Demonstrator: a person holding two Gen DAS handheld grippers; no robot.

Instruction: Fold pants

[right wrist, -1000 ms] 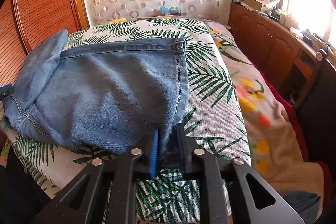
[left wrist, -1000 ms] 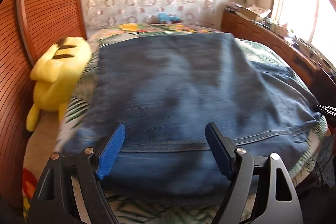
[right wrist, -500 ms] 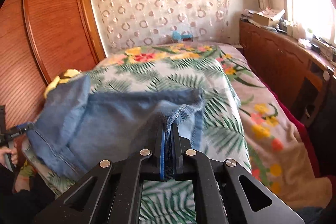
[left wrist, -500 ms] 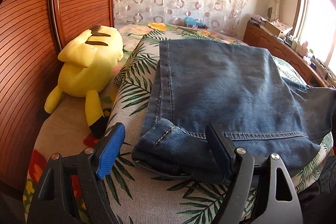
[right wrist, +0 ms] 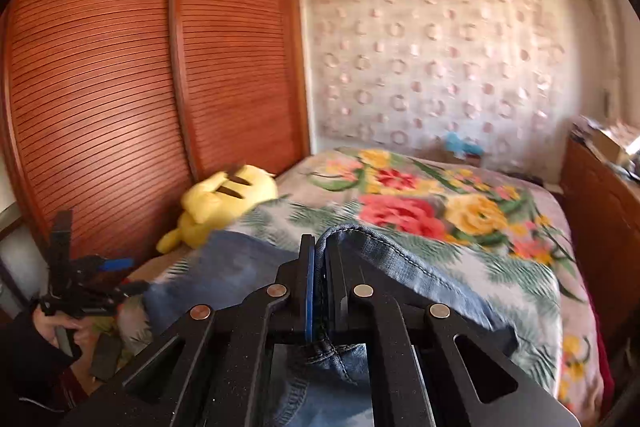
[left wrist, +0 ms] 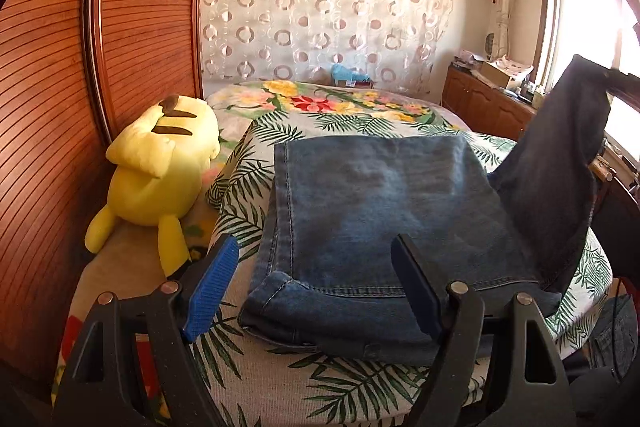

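**Right end of jeans lifted higher; left gripper hanging open**

Vs 0.5 s ago: the right gripper (right wrist: 316,267) has risen, carrying its pinched denim edge well above the bed (left wrist: 280,379). In the left view that end of the jeans (left wrist: 384,219) now hangs up in the air at the right edge, near the window (left wrist: 580,27); before it drooped low beside the folded part. Right view now shows more wardrobe (right wrist: 140,87) and ceiling, less bedspread; it is motion-blurred. Left view has pulled back slightly, so more of the leaf-print cover shows in front of the cuff.

Left gripper (left wrist: 316,283): fingers wide apart, holding nothing, poised over the near cuff edge of the jeans. It also appears at the left edge of the right view, in the person's hand (right wrist: 60,327).

Right gripper: pads together, clamped on a hem of the jeans, fabric bunching below the pads.

Jeans: main part flat on the bed, folded, cuff nearest the left camera; one end held aloft. Yellow plush (left wrist: 160,171) lies left of the jeans, apart from them, against the wardrobe.

Writing: none readable anywhere.
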